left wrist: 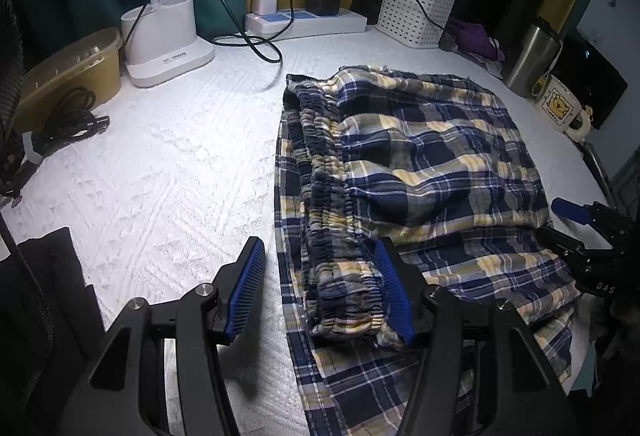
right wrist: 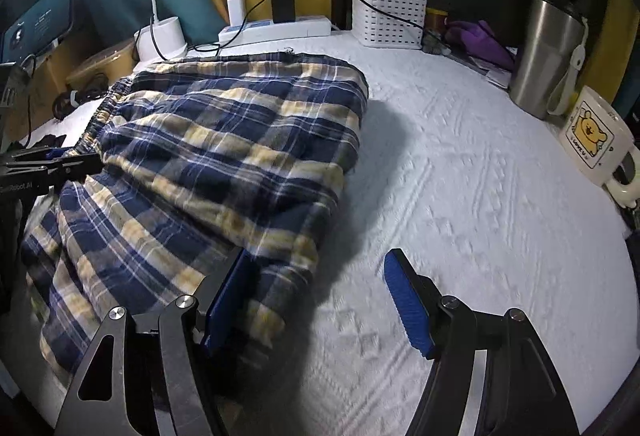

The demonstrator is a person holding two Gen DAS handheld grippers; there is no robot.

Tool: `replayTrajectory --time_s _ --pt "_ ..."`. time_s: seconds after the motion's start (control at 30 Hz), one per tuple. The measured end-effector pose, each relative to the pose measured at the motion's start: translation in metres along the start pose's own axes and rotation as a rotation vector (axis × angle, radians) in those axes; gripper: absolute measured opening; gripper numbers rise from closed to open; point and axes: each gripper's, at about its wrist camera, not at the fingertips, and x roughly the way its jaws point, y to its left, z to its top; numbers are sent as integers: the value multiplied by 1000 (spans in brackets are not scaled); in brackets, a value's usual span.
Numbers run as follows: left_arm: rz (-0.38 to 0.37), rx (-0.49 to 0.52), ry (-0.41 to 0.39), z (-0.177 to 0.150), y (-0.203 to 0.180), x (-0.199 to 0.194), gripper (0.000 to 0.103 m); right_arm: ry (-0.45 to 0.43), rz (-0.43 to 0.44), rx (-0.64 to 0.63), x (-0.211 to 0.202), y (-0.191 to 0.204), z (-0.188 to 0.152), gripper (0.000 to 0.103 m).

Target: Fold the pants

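Pants point(left wrist: 420, 164) are seen folded in a plaid stack on the white textured bench point(left wrist: 168, 164), elastic waistband point(left wrist: 332, 172) facing the lamp base point(left wrist: 168, 36) side. Left hand-held gripper point(left wrist: 326, 288) is held low at the near waistband corner, spread wide; the right pad is laid against the gathered waistband, the left pad is over bare bench. Right hand-held gripper point(right wrist: 320, 300) is positioned low at the opposite near corner, also spread wide; its left pad is tucked under the fabric edge, its right pad is clear of the pants. Nothing is clamped by either.
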Motion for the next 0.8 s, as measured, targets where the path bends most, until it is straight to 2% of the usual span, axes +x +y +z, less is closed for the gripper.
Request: replayTrajectory --time_s 0.17,0.3,0.4,0.47,0.53,0.63,0.8 --pt "-14 -22 13 2 4 -6 58 1 6 16 -4 -7 -2 71" --pt "-38 -18 -32 12 4 -16 58 -16 13 35 -10 -16 2 71" --pt "-46 -11 -29 20 2 -13 58 -32 22 62 -11 -26 10 71" --pt "-40 -13 -17 26 3 -5 59 -40 24 74 -11 -31 15 77" --pt "-42 -22 -14 30 3 -1 61 -51 25 80 -9 -34 21 94" --pt "-59 -33 -30 36 5 3 70 -63 35 98 -6 -40 28 96" --pt "-92 -23 26 43 4 22 71 -58 52 138 5 -50 36 96"
